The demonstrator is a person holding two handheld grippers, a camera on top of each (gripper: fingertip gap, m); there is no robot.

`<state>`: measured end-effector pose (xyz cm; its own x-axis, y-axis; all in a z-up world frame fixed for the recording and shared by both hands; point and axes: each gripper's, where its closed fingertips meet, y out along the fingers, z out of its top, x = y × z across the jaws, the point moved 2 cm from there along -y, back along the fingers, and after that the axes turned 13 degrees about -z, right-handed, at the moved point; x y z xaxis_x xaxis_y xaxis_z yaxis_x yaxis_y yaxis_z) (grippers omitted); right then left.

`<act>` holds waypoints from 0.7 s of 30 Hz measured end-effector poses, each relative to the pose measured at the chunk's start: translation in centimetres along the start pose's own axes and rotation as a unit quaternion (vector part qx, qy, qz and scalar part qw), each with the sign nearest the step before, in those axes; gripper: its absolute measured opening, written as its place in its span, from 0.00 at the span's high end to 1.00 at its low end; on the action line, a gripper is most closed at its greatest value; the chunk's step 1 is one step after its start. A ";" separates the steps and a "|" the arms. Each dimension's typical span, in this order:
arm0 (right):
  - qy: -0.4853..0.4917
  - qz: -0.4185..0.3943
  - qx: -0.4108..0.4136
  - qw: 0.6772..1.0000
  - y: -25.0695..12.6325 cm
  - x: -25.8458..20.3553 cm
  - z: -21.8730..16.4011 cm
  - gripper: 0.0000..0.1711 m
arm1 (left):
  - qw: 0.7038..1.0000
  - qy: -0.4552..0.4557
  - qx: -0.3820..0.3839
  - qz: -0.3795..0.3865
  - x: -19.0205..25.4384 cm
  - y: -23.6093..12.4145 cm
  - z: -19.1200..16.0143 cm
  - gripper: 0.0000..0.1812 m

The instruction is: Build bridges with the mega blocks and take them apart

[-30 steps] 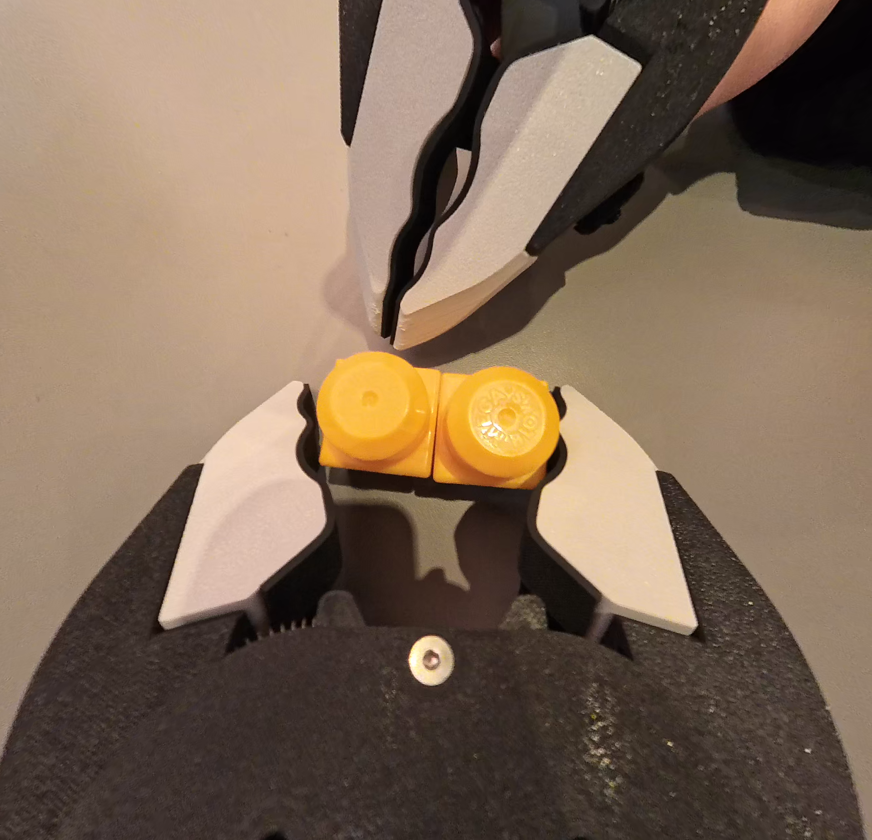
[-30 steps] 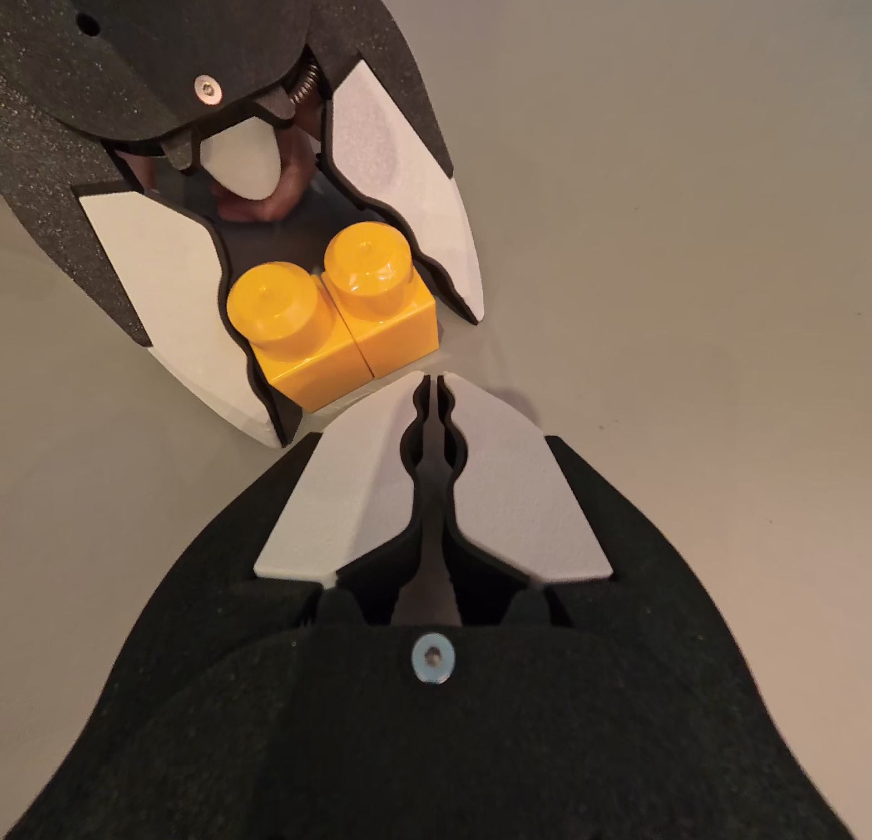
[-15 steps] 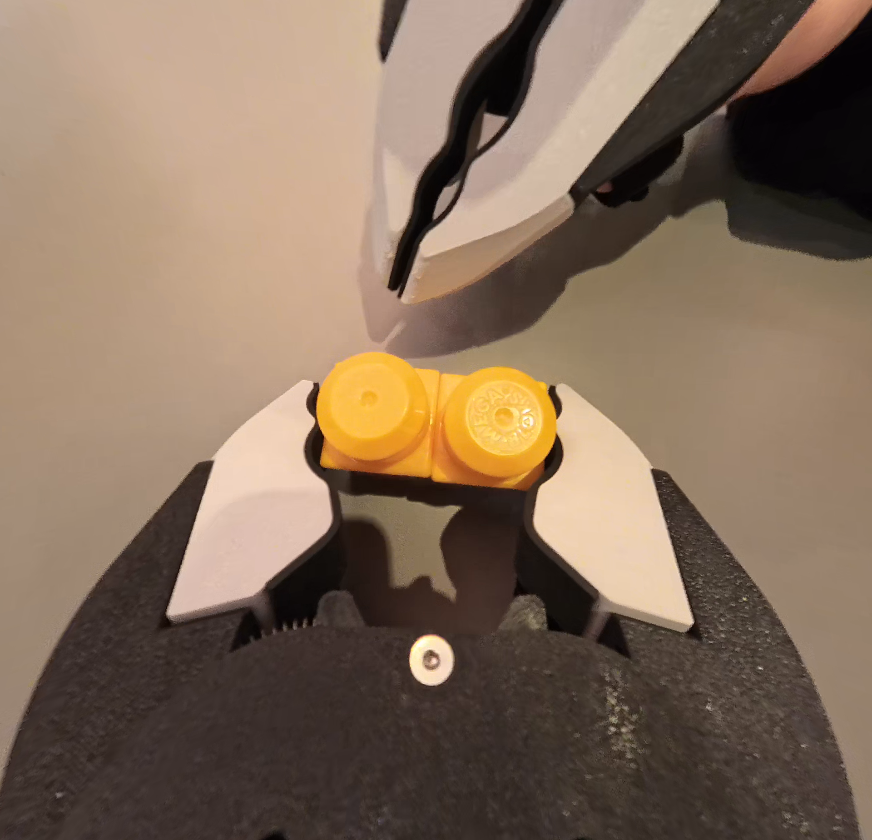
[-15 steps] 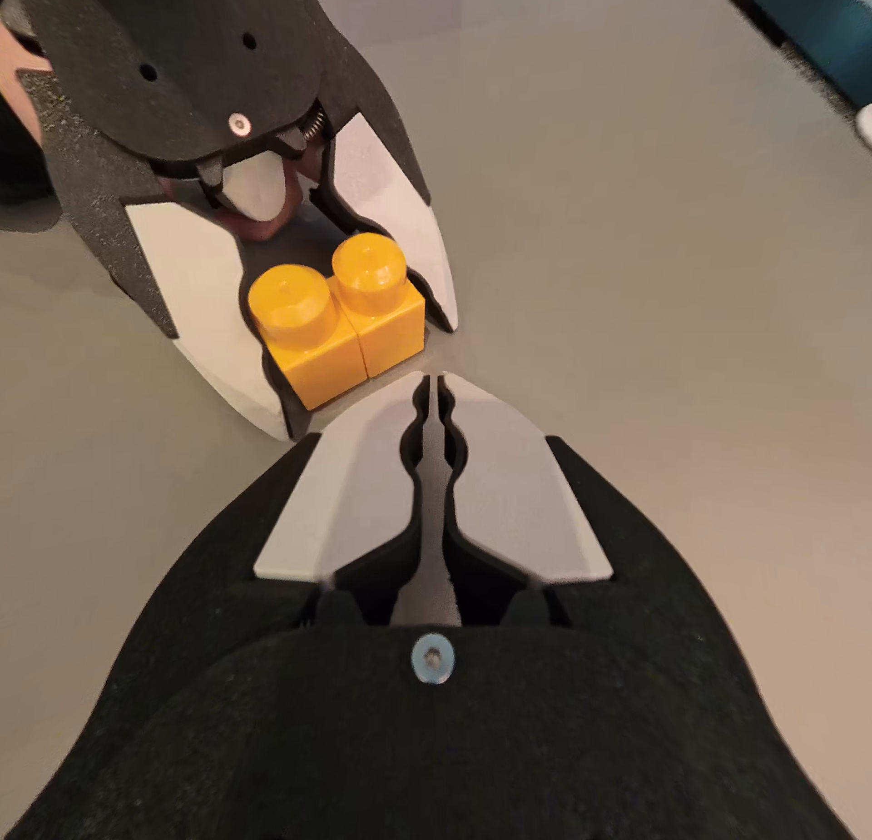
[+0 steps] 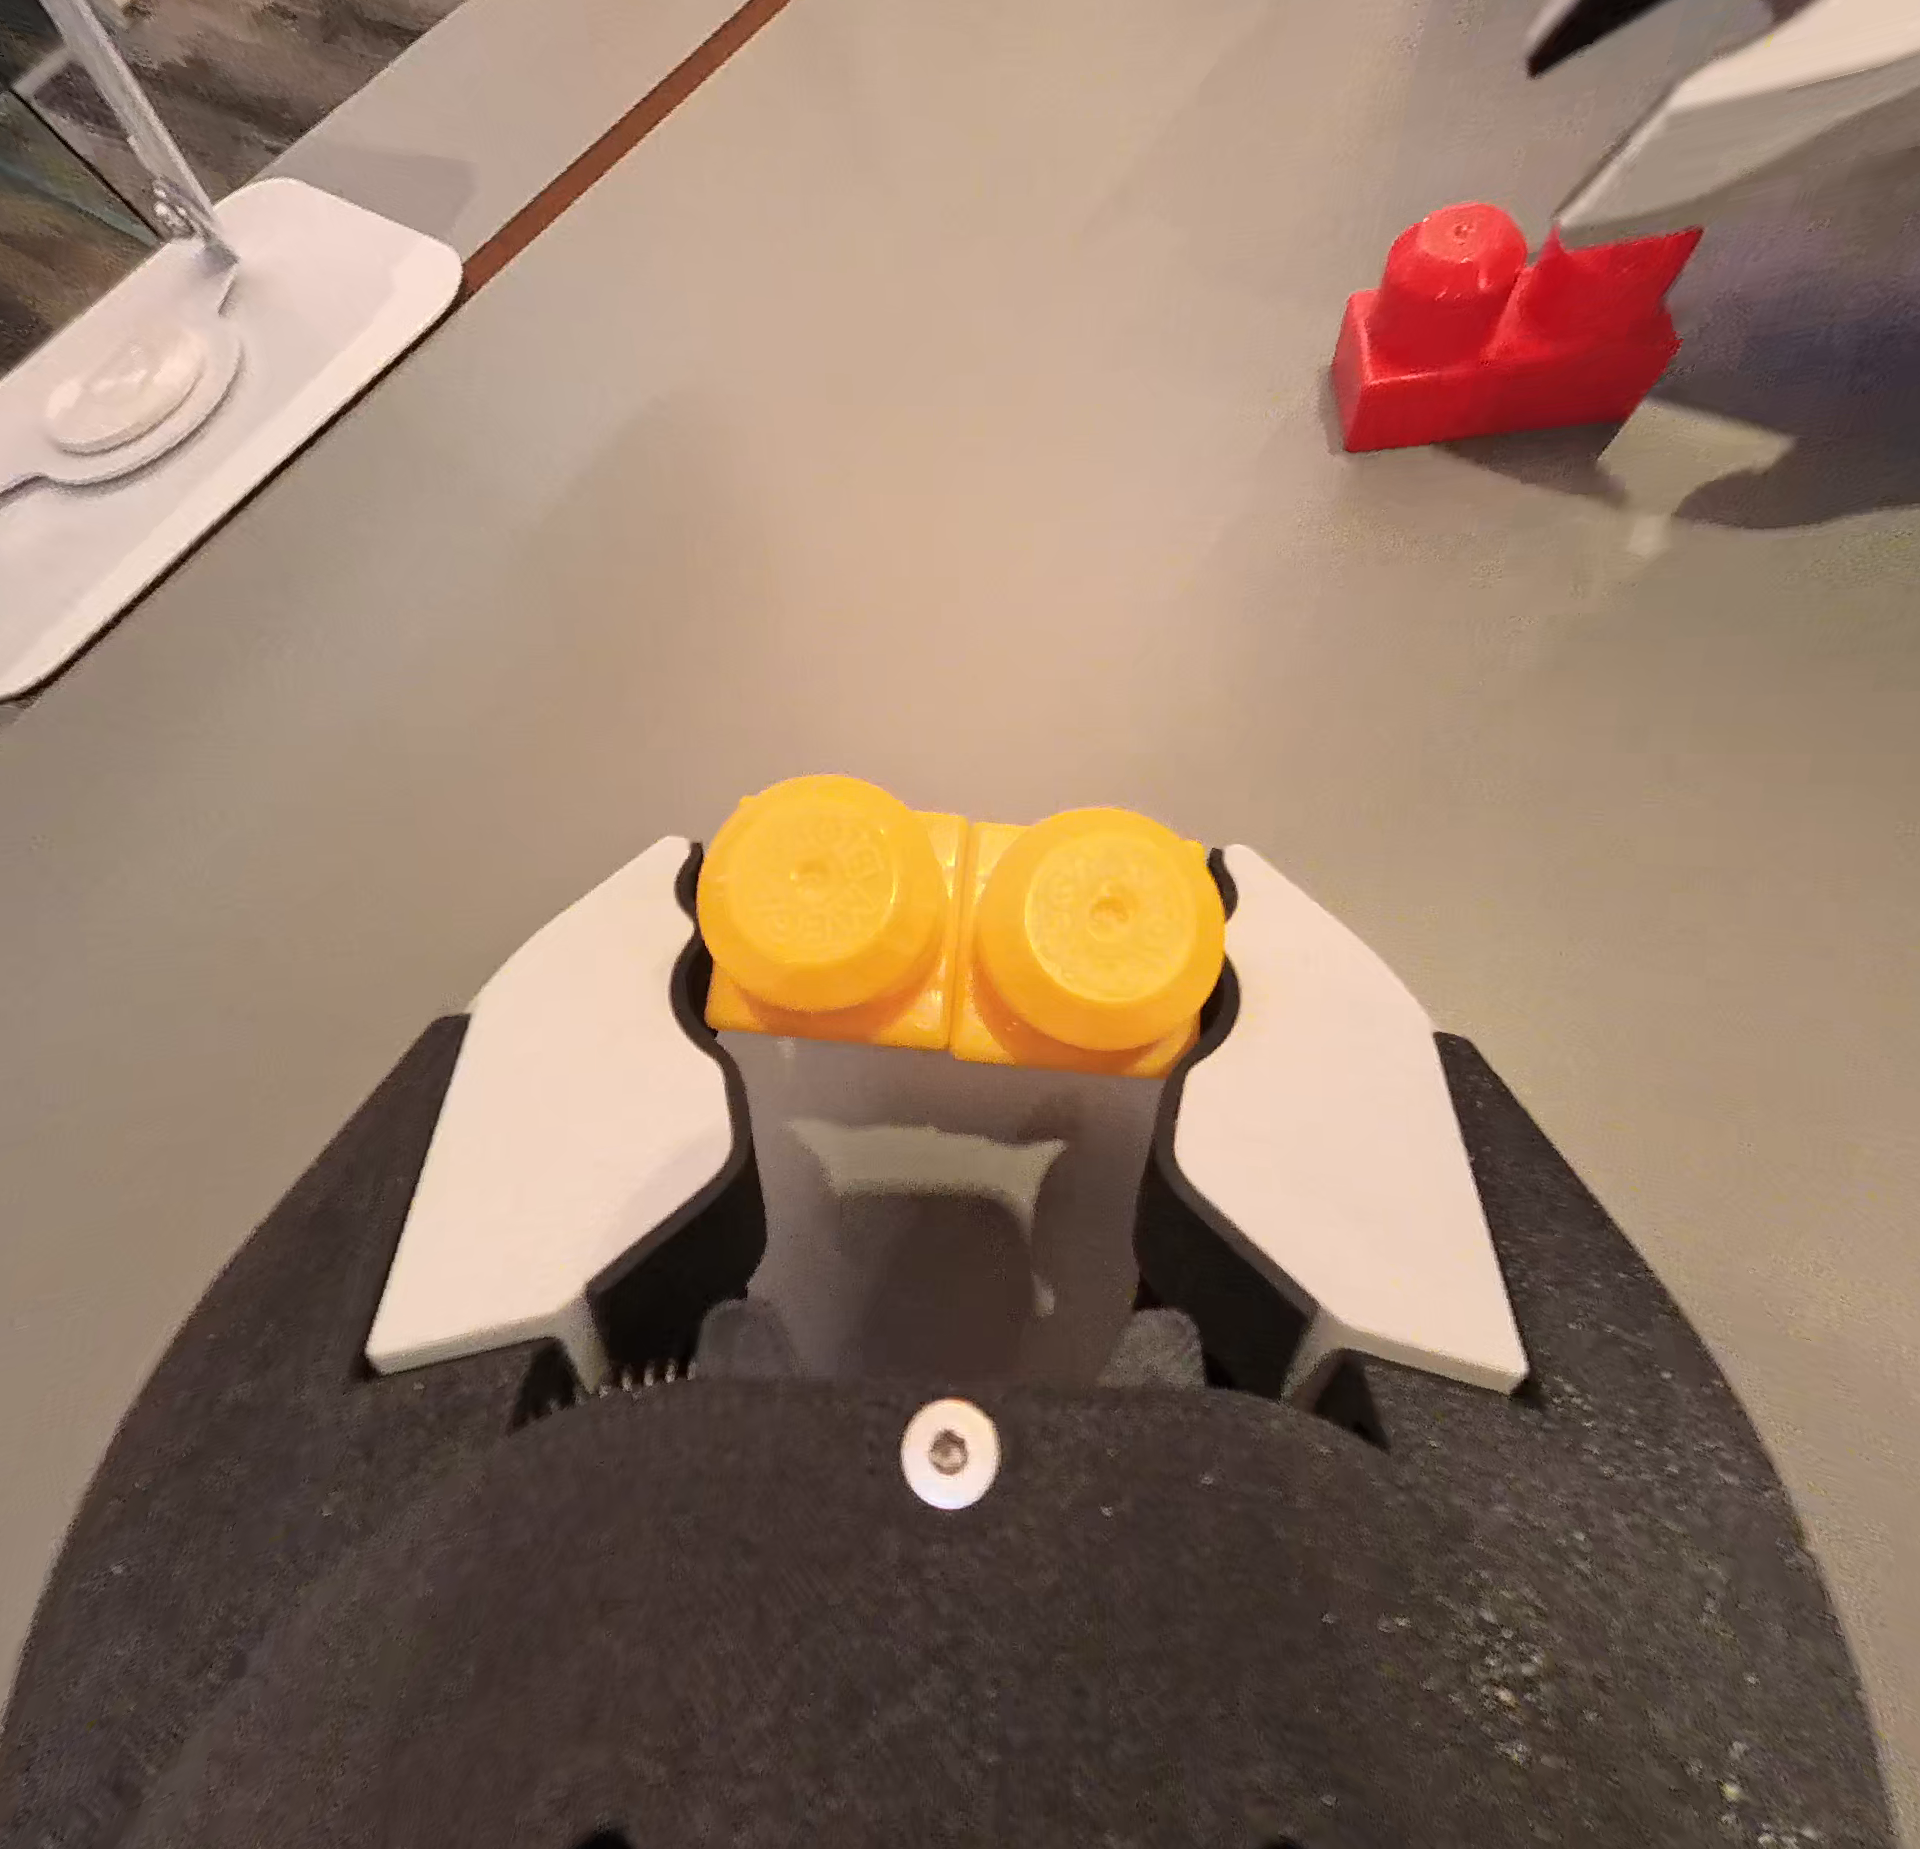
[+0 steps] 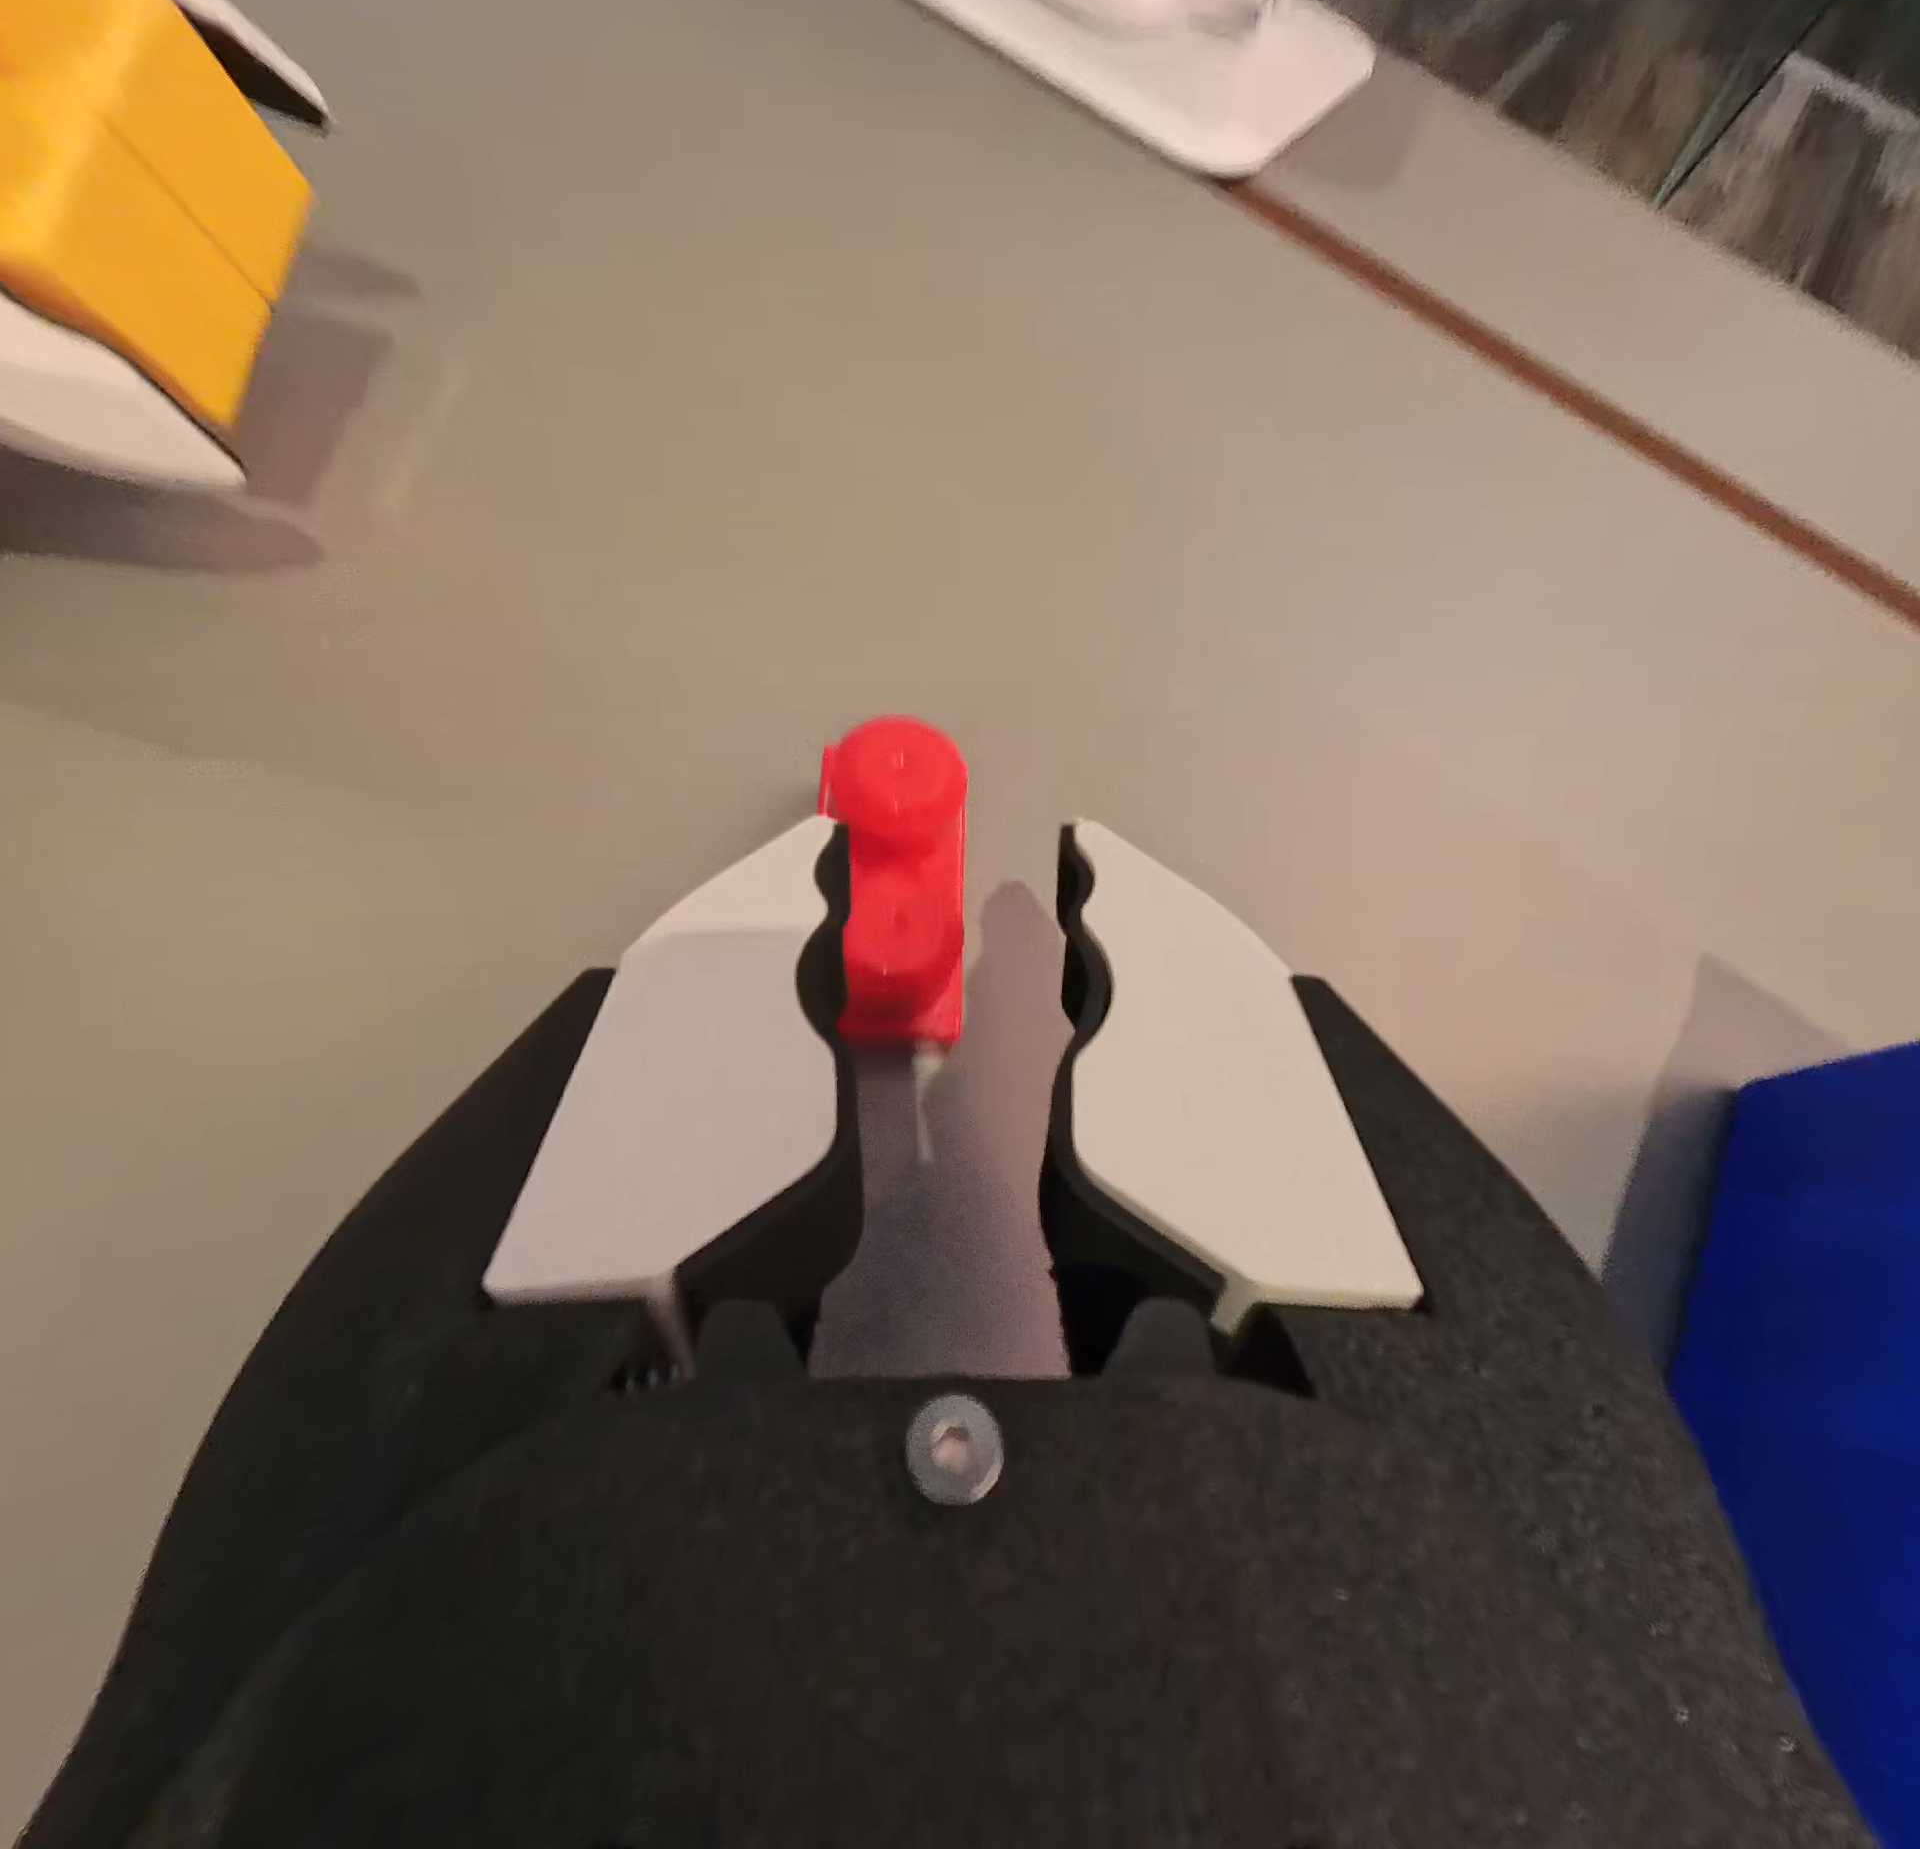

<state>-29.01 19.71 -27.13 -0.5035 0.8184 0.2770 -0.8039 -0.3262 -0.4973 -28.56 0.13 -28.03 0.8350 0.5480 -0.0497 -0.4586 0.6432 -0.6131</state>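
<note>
holding two yellow blocks (image 5: 961, 932) side by side in my left gripper (image 5: 956, 926), studs facing the camera, one finger pressed on each outer side; the pair spans the whole gap near the fingertips, and they look lifted clear of the grey table (image 5: 935, 449), though i cannot confirm it. far left on the table: a white flat stand base (image 5: 208, 345) with a metal post, close to the table edge. to the right, well apart from my left fingers, a red block (image 5: 1496, 345) with two studs lies on the table, with the tip of my right gripper over its far end.

right wrist view: my right gripper (image 6: 945, 843) is parted to a medium gap, gripping nothing. the red block (image 6: 902, 895) lies lengthwise between the fingers, close against the left finger (image 6: 707, 1051), with clear space to the right finger (image 6: 1195, 1051); its far stud pokes out past the fingertips. contact with the left finger: cannot tell, picture blurred. a blue object (image 6: 1808, 1384) sits at the right edge.
</note>
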 end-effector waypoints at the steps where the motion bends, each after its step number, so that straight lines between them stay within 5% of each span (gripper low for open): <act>1: 0.002 0.000 -0.008 1.000 0.0 -0.1 -0.8 0.78 | 1.000 -0.006 0.003 0.001 0.0 0.0 -0.2 0.51; 12: 0.030 0.036 -0.031 0.998 0.2 -2.2 -1.8 0.82 | 0.999 -0.020 0.025 0.011 -0.5 -1.7 -1.1 0.51; 18: 0.130 0.108 0.131 0.977 -3.0 -7.6 8.7 0.82 | 0.998 -0.023 0.049 0.018 -0.8 -2.4 -0.3 0.51; 21: 0.117 0.130 0.138 0.975 -2.7 -12.3 12.6 0.82 | 0.999 -0.025 0.038 0.022 -0.9 -2.2 -0.9 0.51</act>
<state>-24.58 4.52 -18.80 -0.6414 0.7661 -0.0406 -0.7295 -0.6254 -0.2769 -28.03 -2.30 -27.31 0.7982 0.6014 -0.0335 -0.5171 0.6557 -0.5501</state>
